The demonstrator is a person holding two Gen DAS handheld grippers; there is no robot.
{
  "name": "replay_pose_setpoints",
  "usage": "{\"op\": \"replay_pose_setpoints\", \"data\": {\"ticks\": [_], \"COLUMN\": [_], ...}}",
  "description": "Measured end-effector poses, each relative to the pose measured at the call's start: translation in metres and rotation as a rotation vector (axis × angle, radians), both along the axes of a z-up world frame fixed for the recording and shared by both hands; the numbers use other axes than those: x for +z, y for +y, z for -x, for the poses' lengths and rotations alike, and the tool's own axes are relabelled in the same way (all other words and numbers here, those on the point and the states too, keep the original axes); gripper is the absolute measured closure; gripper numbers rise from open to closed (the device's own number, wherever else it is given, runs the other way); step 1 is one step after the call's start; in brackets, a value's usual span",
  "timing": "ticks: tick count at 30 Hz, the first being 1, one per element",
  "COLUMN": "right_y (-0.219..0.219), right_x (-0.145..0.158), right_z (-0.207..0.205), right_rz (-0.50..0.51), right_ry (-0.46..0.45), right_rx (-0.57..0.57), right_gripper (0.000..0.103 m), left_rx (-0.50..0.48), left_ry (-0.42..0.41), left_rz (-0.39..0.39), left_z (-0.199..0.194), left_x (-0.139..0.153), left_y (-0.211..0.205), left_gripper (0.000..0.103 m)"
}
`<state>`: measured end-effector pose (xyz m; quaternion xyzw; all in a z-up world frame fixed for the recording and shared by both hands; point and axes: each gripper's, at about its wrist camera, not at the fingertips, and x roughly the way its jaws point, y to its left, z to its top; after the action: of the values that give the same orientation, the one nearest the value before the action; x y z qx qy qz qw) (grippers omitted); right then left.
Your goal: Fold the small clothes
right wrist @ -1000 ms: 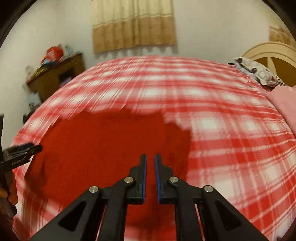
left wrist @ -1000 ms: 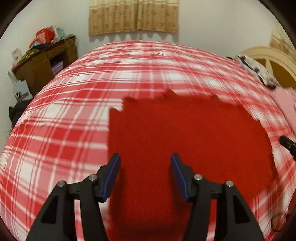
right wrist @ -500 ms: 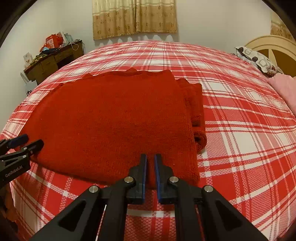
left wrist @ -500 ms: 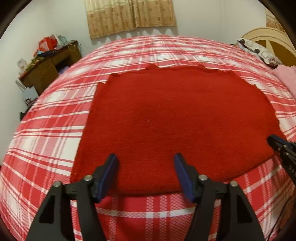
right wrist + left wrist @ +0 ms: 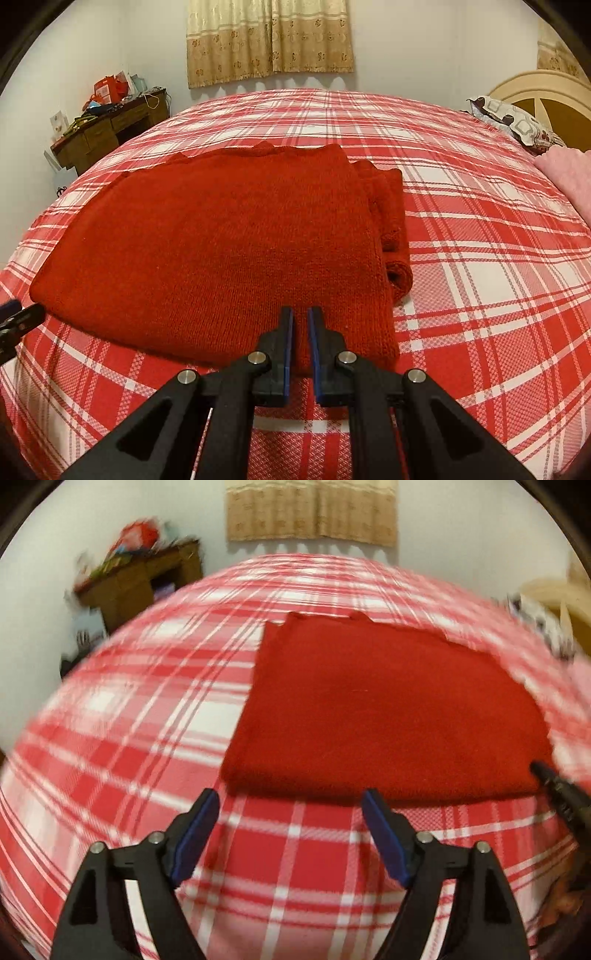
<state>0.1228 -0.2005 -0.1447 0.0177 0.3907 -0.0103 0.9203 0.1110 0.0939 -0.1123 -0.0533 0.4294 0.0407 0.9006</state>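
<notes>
Red-and-white plaid bedspread (image 5: 480, 258) covering a bed, with a beige patterned curtain (image 5: 269, 40) on the white wall behind and a cluttered brown wooden desk (image 5: 107, 129) beyond the bed's far left edge; folded red knitted sweater (image 5: 221, 251) lying flat near the bed's near edge, its rolled sleeve layers (image 5: 391, 221) showing along its right side; right gripper (image 5: 300, 325) with blue-padded black fingers nearly closed on the sweater's near hem, a sliver of red knit between the pads; left gripper (image 5: 290, 805) spread wide, jaws having just been opening, nothing between them, poised over bare bedspread just short of the sweater's near left corner.
</notes>
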Motion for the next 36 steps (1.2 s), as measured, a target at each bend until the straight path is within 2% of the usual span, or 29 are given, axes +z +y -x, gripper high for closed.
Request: {"op": "replay_pose_setpoints", "data": {"ticks": [3, 5, 6, 8, 11, 14, 18, 20, 22, 24, 27, 29, 33, 34, 36], "right_y": [-0.001, -0.002, -0.002, -0.002, -0.002, -0.002, -0.001, 0.004, 0.014, 0.036, 0.066, 0.078, 0.09, 0.095, 0.103], "right_x": [0.0, 0.0, 0.0, 0.0, 0.0, 0.0, 0.002, 0.01, 0.025, 0.043, 0.048, 0.043, 0.019, 0.01, 0.003], "right_z": [0.0, 0.0, 0.0, 0.0, 0.001, 0.001, 0.0, -0.002, -0.003, -0.009, -0.032, -0.049, -0.08, -0.083, -0.079], "right_rz": [-0.007, -0.006, -0.007, -0.008, -0.01, -0.012, 0.003, 0.021, -0.006, 0.016, -0.026, -0.058, -0.158, -0.152, -0.102], "right_ry": [-0.002, -0.002, -0.002, -0.002, -0.003, -0.002, 0.011, 0.035, -0.006, -0.066, -0.069, -0.055, 0.023, 0.042, 0.017], "right_rx": [0.001, 0.001, 0.001, 0.001, 0.001, 0.001, -0.002, -0.026, -0.004, 0.061, 0.155, 0.169, 0.162, 0.156, 0.165], "right_gripper": [0.095, 0.095, 0.095, 0.095, 0.095, 0.094, 0.094, 0.095, 0.095, 0.095, 0.095, 0.095, 0.095, 0.095, 0.095], "left_rx": [0.071, 0.087, 0.08, 0.075, 0.041, 0.052, 0.084, 0.094, 0.098, 0.104, 0.109, 0.111, 0.114, 0.116, 0.112], "left_ry": [0.002, 0.016, 0.033, 0.036, 0.021, -0.004, -0.034, -0.039, -0.049, -0.066, -0.091, -0.109, -0.145, -0.148, -0.141], "left_rz": [0.157, 0.223, 0.238, 0.213, 0.246, 0.26, 0.403, 0.442, 0.45, 0.445, 0.4, 0.366, 0.36, 0.356, 0.357], "left_z": [0.006, 0.002, -0.002, -0.01, -0.03, -0.058, -0.082, -0.091, -0.093, -0.091, -0.083, -0.079, -0.069, -0.069, -0.077], "left_x": [-0.006, -0.013, -0.017, -0.019, -0.02, -0.019, -0.013, -0.01, -0.009, -0.007, -0.006, -0.005, -0.008, -0.01, -0.013], "left_y": [0.017, 0.018, 0.014, 0.005, -0.004, -0.003, 0.014, 0.019, 0.02, 0.019, 0.01, 0.007, 0.011, 0.012, 0.017], "left_gripper": [0.016, 0.016, 0.016, 0.008, 0.007, 0.007, 0.007, 0.007, 0.007, 0.007, 0.007, 0.011, 0.011, 0.011, 0.011]}}
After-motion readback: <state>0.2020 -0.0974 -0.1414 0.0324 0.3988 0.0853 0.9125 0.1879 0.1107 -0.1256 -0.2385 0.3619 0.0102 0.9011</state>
